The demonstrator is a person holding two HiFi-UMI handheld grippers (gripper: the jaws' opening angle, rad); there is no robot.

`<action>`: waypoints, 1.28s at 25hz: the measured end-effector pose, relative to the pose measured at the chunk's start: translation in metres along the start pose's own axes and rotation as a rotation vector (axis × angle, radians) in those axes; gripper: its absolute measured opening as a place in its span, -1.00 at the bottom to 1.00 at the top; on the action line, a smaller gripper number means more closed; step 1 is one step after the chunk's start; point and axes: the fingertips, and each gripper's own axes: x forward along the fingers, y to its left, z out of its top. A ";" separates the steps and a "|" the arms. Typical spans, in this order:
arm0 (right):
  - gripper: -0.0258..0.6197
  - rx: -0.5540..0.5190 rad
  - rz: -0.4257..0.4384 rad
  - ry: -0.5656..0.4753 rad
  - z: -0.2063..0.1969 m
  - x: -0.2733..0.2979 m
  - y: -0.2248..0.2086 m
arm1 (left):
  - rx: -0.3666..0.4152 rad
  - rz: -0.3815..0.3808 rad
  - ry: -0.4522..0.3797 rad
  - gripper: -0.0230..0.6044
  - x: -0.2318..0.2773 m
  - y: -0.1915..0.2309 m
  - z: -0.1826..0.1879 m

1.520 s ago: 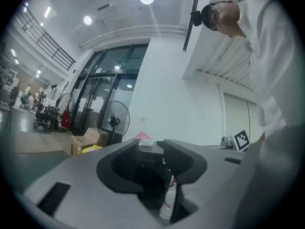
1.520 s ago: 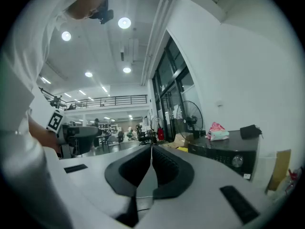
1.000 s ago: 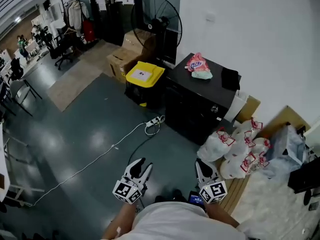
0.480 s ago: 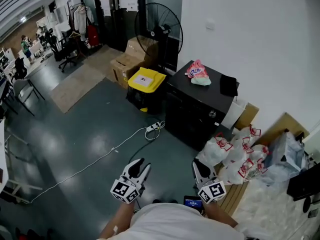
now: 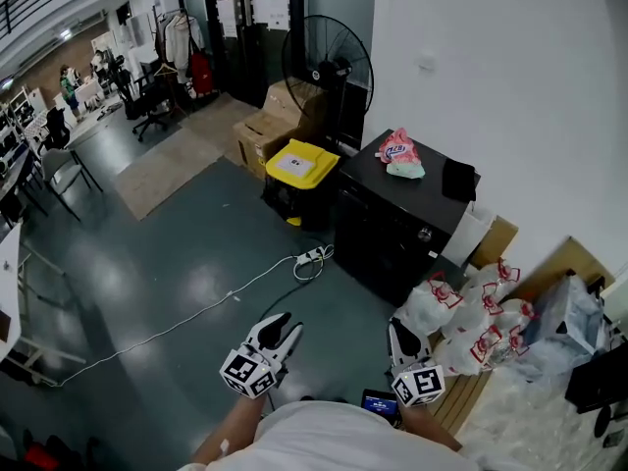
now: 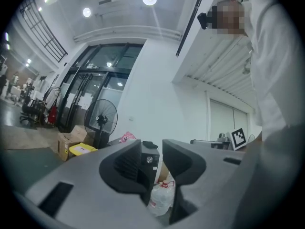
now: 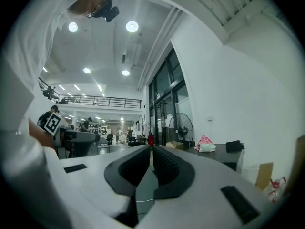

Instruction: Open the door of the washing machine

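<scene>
**Two hand-held grippers, level, short of a black unit by the wall**

Nearest: left gripper (image 5: 280, 324), jaws spread and closing, nothing between them. In its own view (image 6: 152, 149), only distant objects seen through the gap. Right gripper (image 5: 400, 332), jaws pressed together at the tips and empty (image 7: 151, 149). Both held over the grey floor (image 5: 177, 263), well apart from all items below. Small lit screen (image 5: 380, 401) just beside the right gripper.

Further out: white power strip (image 5: 312, 256), with a white cable (image 5: 196, 314) trailing left.

To the right: heap of white bags (image 5: 461, 312) with red print, at the foot of the black unit (image 5: 388, 224).

Black unit: set against the white wall (image 5: 491, 67), round knob (image 5: 424, 234) on its front. Cannot tell whether it is the washing machine. On top: pink packet (image 5: 397, 149), dark item (image 5: 458, 178).

Beyond: yellow-lidded bin (image 5: 302, 165), cardboard boxes (image 5: 280, 116), standing fan (image 5: 329, 62).
</scene>
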 end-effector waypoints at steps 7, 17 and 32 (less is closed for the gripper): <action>-0.79 0.007 -0.028 -0.023 0.004 -0.009 -0.018 | -0.006 0.021 -0.010 -0.47 -0.003 -0.001 0.002; -0.79 0.047 -0.047 -0.019 -0.011 -0.023 -0.056 | -0.002 0.036 0.000 -0.50 0.019 -0.008 -0.002; -0.79 0.033 -0.083 0.048 -0.039 -0.013 -0.110 | -0.018 0.125 0.066 -0.50 0.053 0.035 -0.026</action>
